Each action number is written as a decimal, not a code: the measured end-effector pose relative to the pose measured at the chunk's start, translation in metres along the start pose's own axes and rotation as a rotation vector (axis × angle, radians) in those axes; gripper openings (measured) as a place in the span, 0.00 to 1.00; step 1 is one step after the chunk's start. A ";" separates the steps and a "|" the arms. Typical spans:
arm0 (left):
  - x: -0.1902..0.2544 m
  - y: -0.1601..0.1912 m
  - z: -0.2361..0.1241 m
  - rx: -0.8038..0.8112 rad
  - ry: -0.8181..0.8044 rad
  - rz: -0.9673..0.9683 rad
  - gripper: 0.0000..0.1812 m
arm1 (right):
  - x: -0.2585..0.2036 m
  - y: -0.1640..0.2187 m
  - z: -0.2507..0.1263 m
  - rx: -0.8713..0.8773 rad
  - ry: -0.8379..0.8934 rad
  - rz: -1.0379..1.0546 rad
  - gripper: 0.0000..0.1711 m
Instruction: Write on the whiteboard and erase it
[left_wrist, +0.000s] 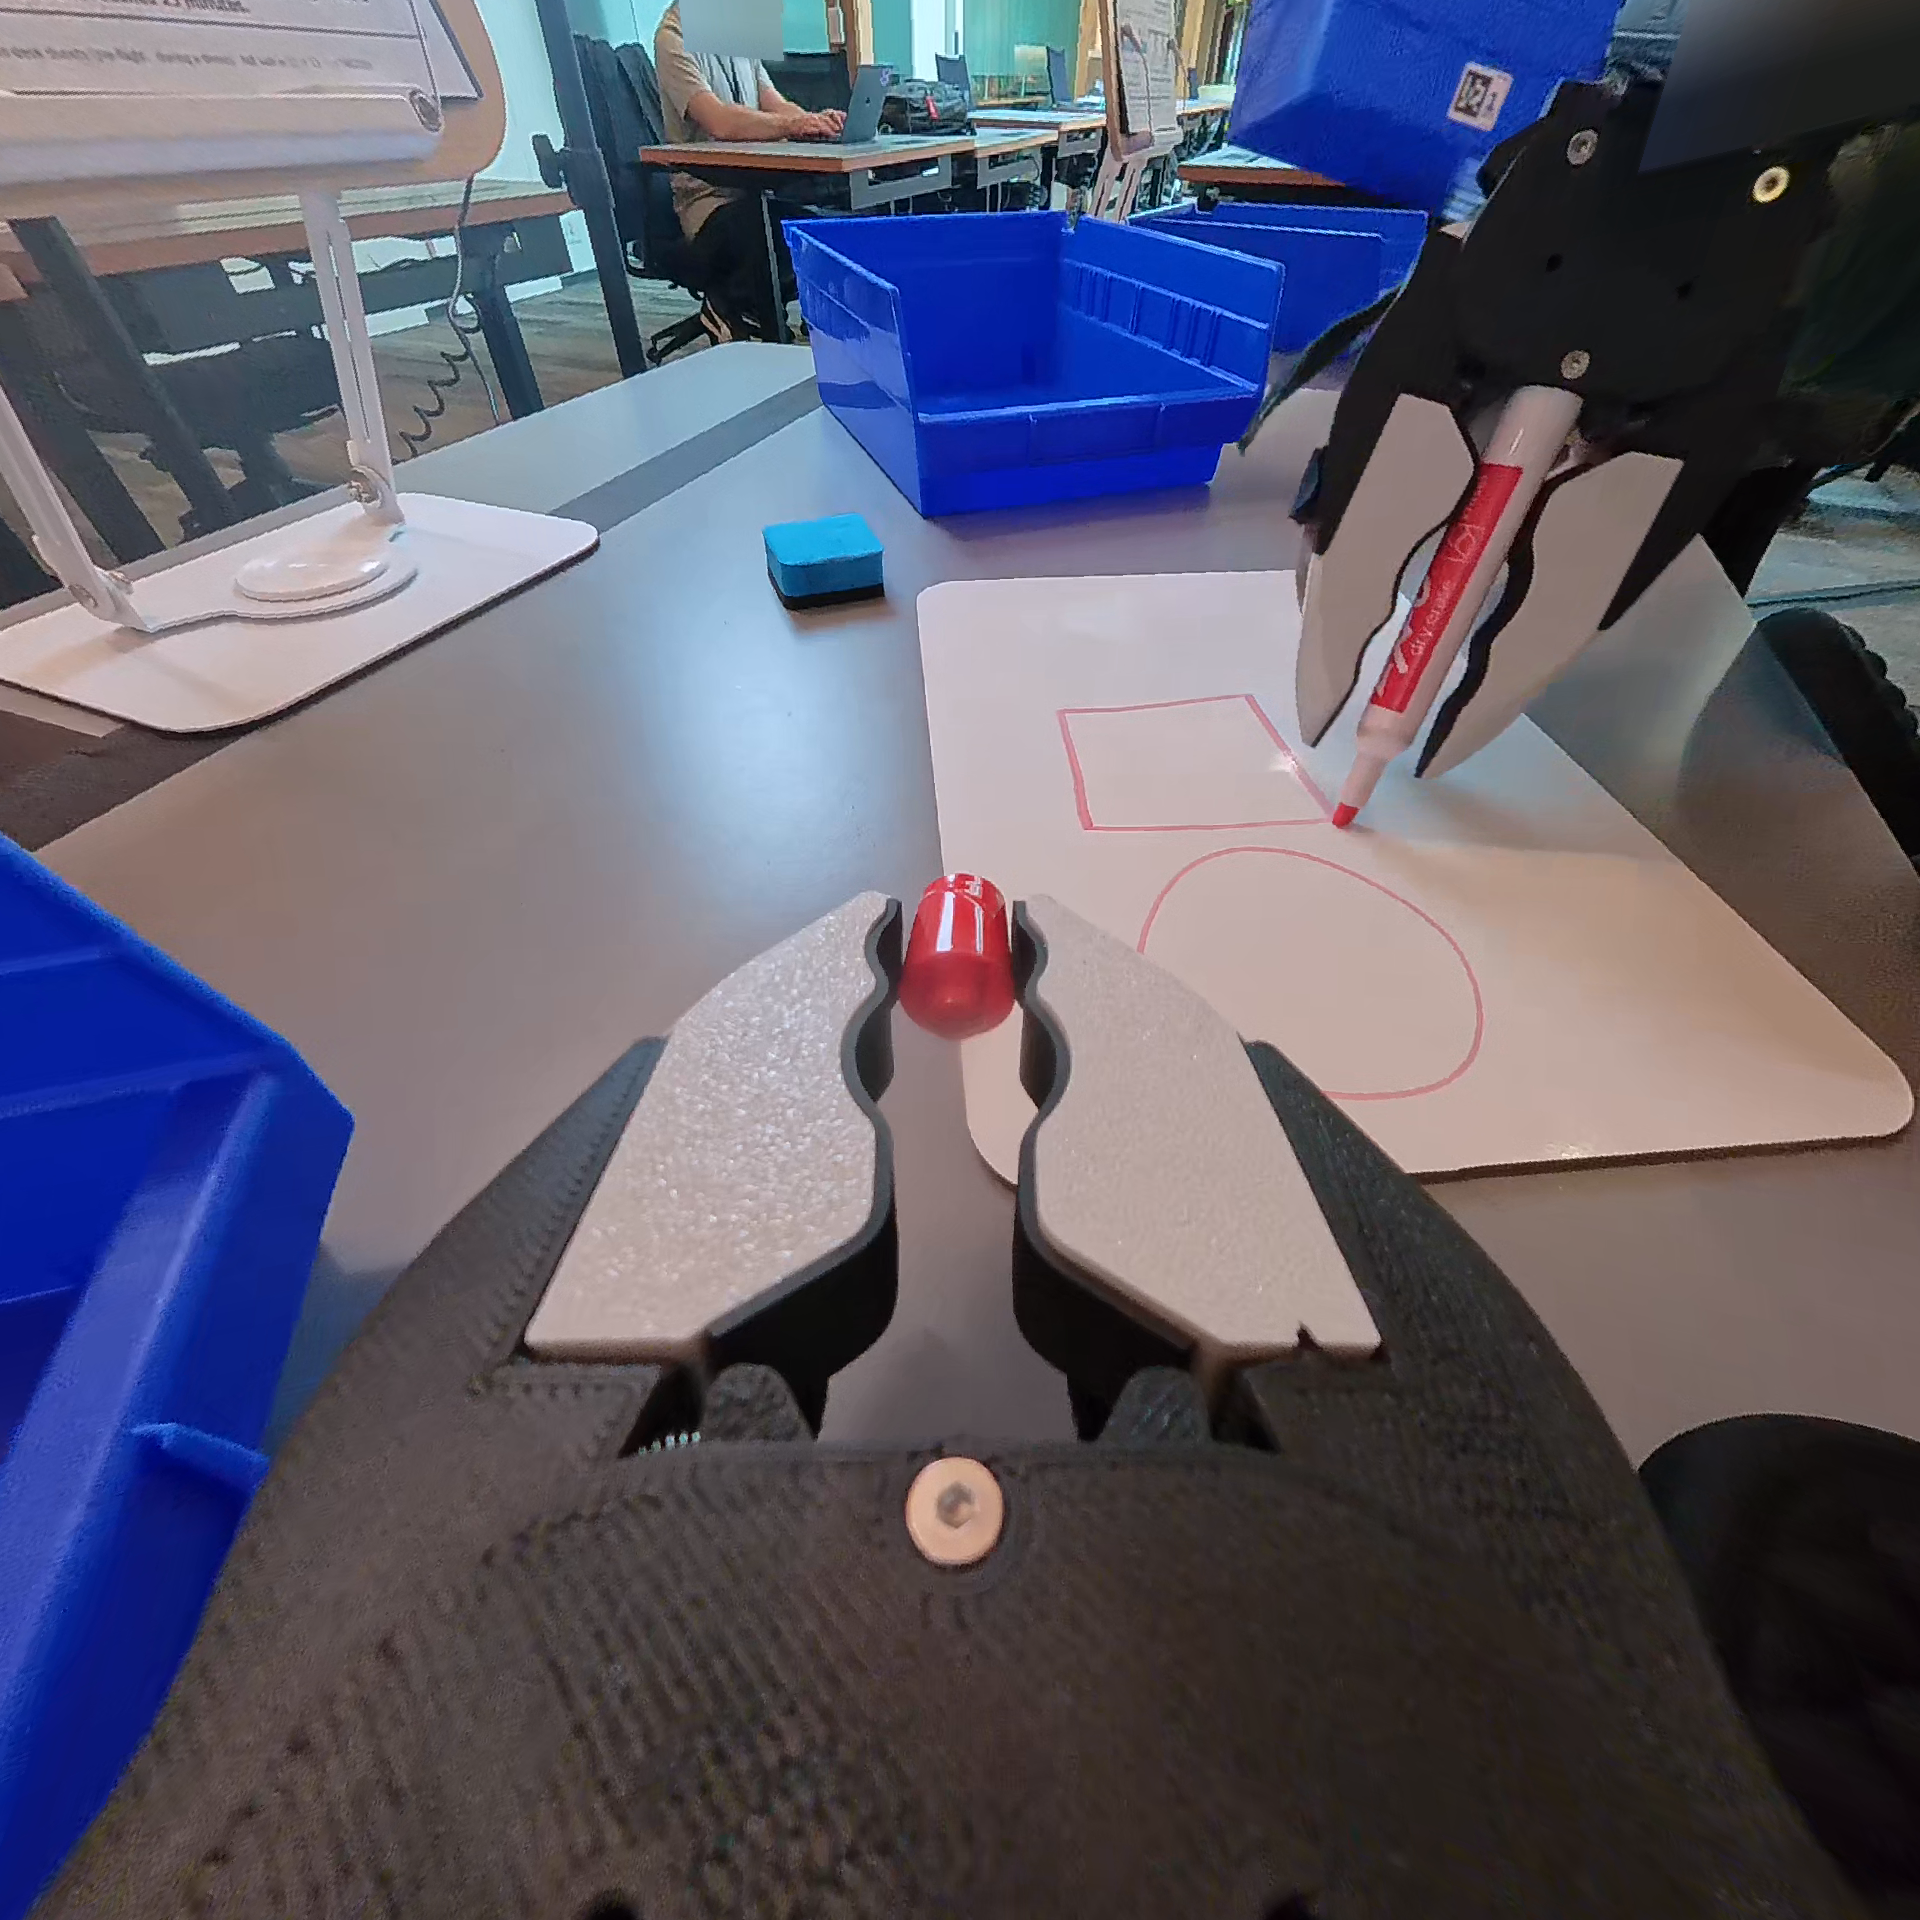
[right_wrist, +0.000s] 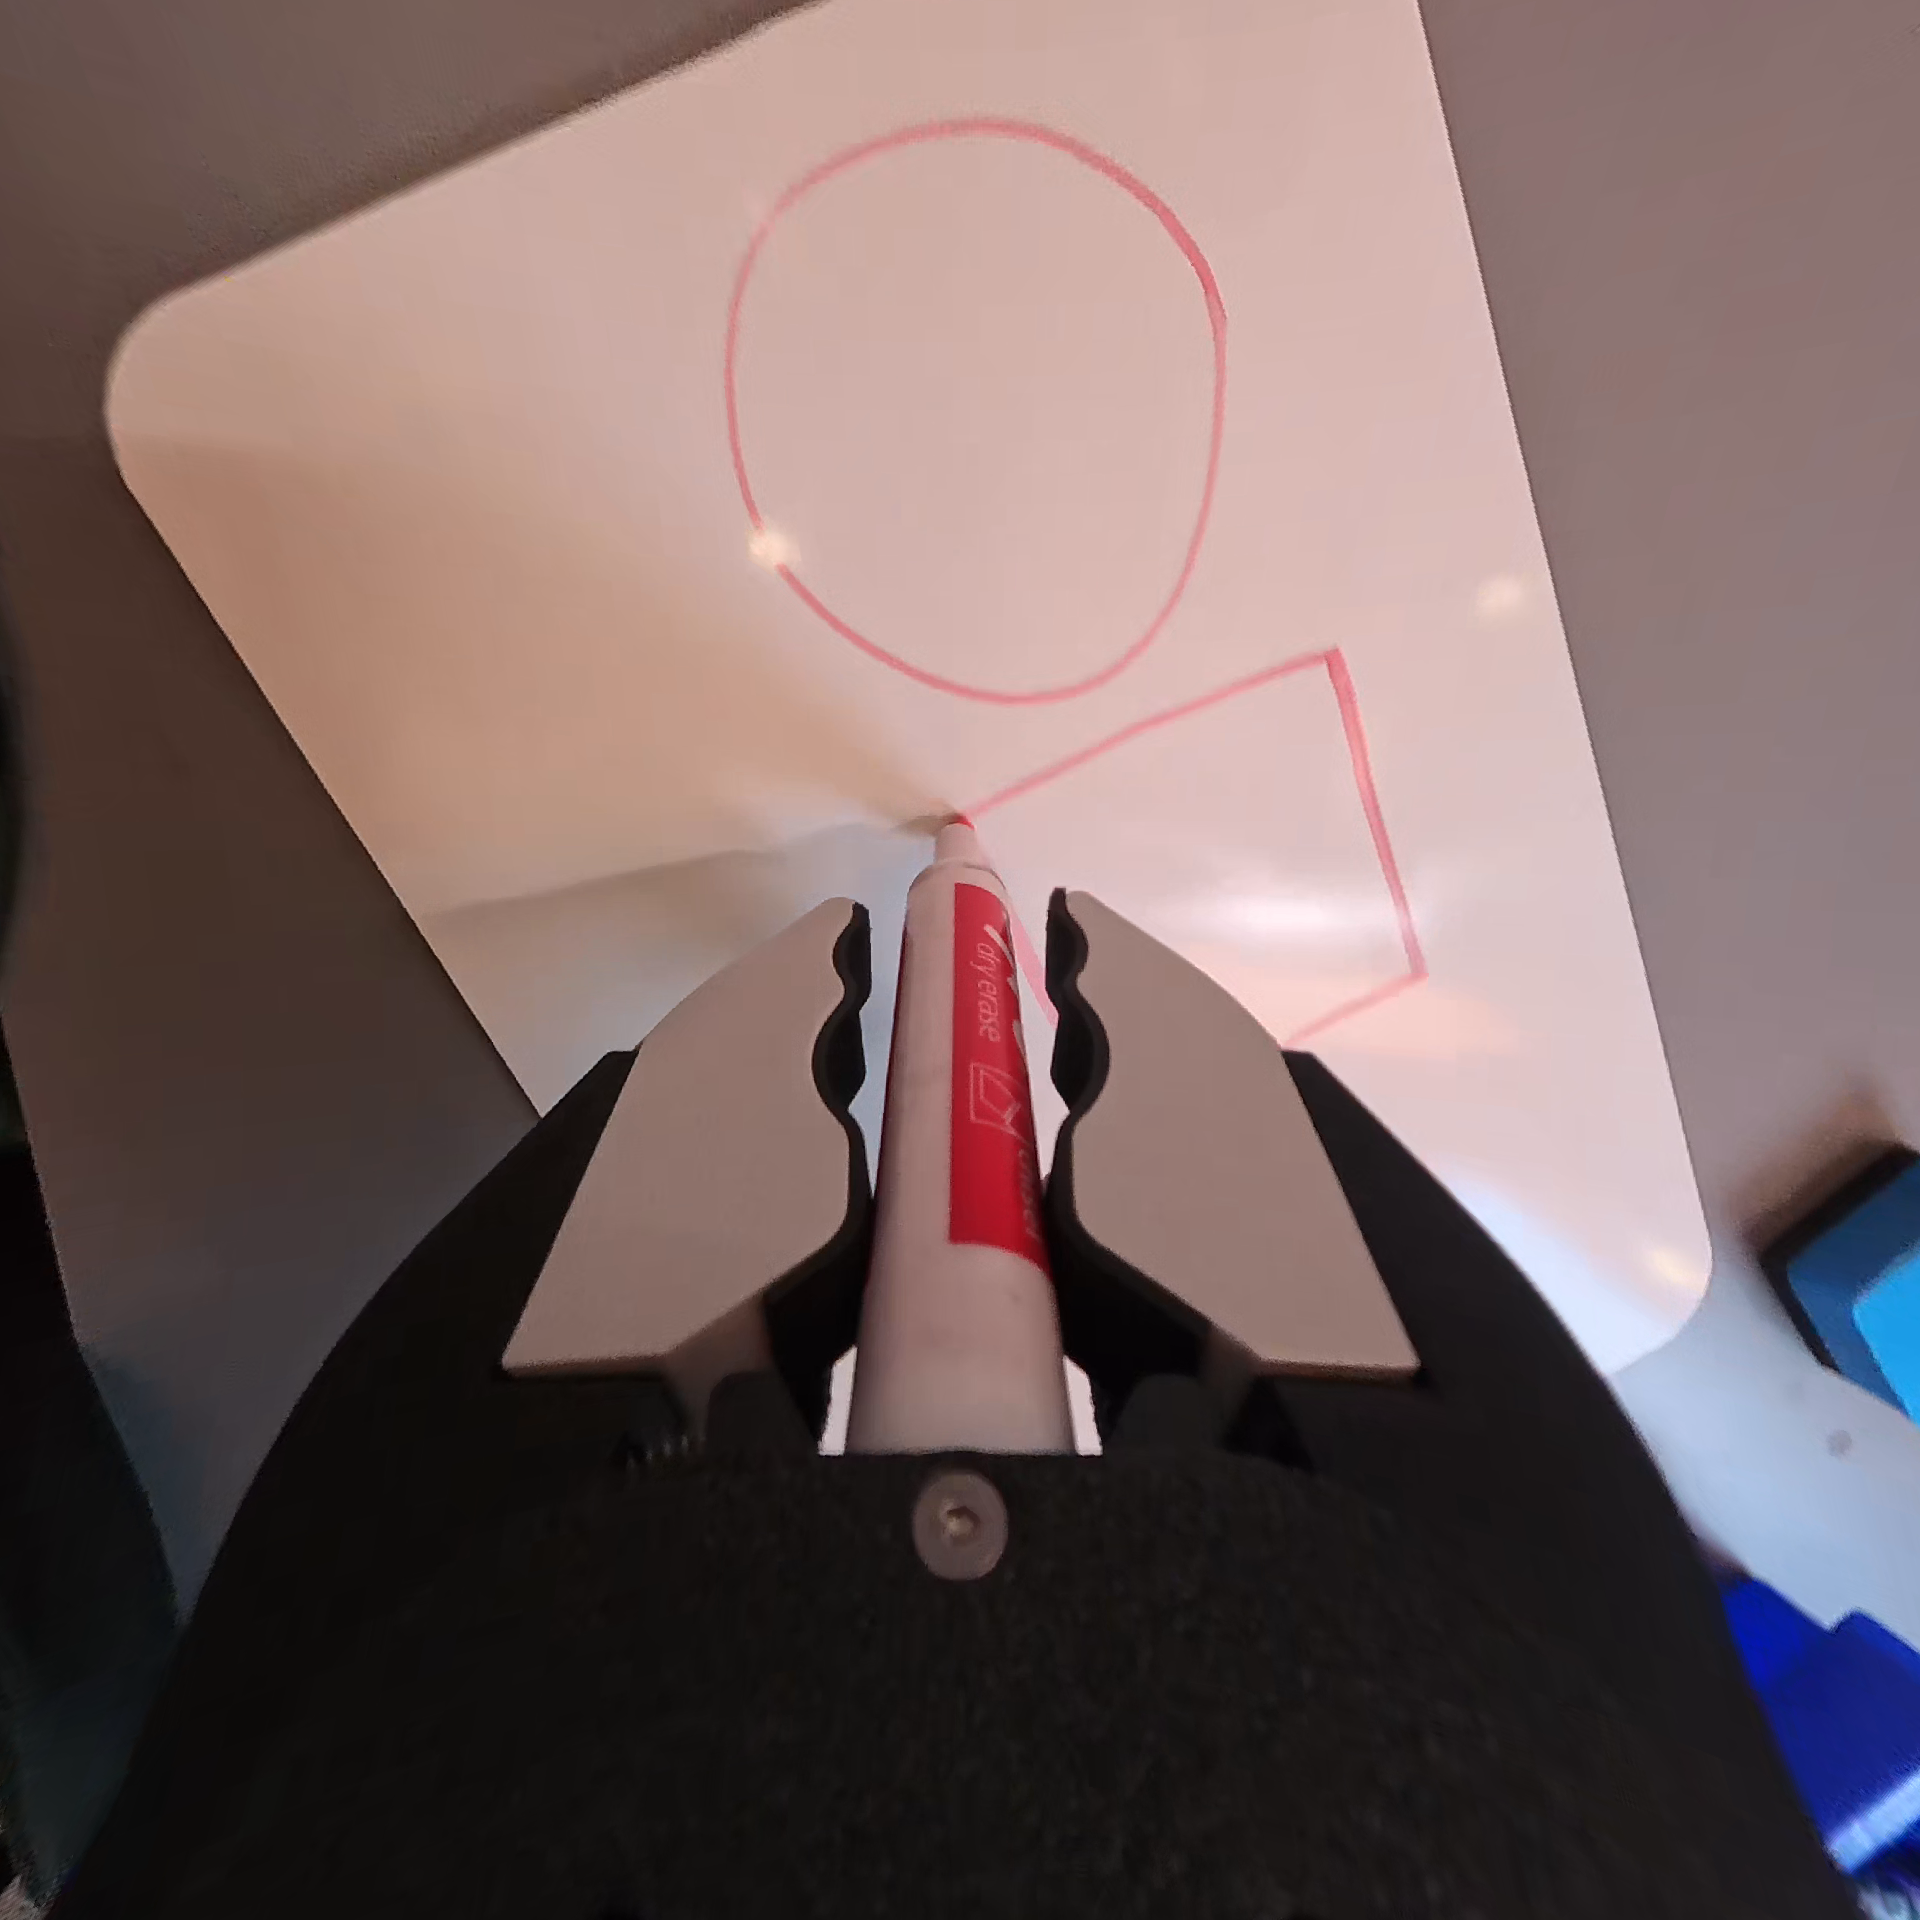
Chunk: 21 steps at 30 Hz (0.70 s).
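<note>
Surface (left_wrist: 644, 790) grey; whiteboard (left_wrist: 1621, 997) flat near its right edge, red circle (left_wrist: 1311, 971) and square (left_wrist: 1184, 764) drawn. Blue bin (left_wrist: 1029, 353) toward far edge; eraser (left_wrist: 824, 559) between bin and whiteboard's far-left corner. Right tool (right_wrist: 954, 909) clamped on marker (right_wrist: 961, 1122), tip touching board at square's corner. Left tool (left_wrist: 954, 914) clamped on red cap (left_wrist: 956, 956). Writing step looks near done; next likely capping marker, then erasing.
</note>
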<state>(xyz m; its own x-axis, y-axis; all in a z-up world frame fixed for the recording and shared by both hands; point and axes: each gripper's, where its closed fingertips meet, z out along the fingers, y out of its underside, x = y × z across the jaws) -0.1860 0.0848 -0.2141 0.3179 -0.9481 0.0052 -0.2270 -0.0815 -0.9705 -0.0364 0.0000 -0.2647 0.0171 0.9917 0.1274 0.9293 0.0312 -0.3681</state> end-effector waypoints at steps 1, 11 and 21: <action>0.000 0.000 0.000 0.000 0.000 0.000 0.11 | -0.002 -0.004 0.001 0.007 -0.003 -0.010 0.20; -0.001 0.000 0.000 0.005 -0.004 -0.008 0.11 | 0.074 0.045 -0.042 0.024 0.125 0.144 0.20; -0.003 0.000 -0.002 0.011 -0.011 -0.018 0.11 | 0.091 0.053 -0.017 0.006 0.030 0.151 0.20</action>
<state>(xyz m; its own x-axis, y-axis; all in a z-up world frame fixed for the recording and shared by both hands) -0.1885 0.0875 -0.2134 0.3320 -0.9430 0.0203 -0.2106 -0.0951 -0.9729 0.0203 0.0902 -0.2570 0.1678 0.9810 0.0976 0.9130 -0.1173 -0.3908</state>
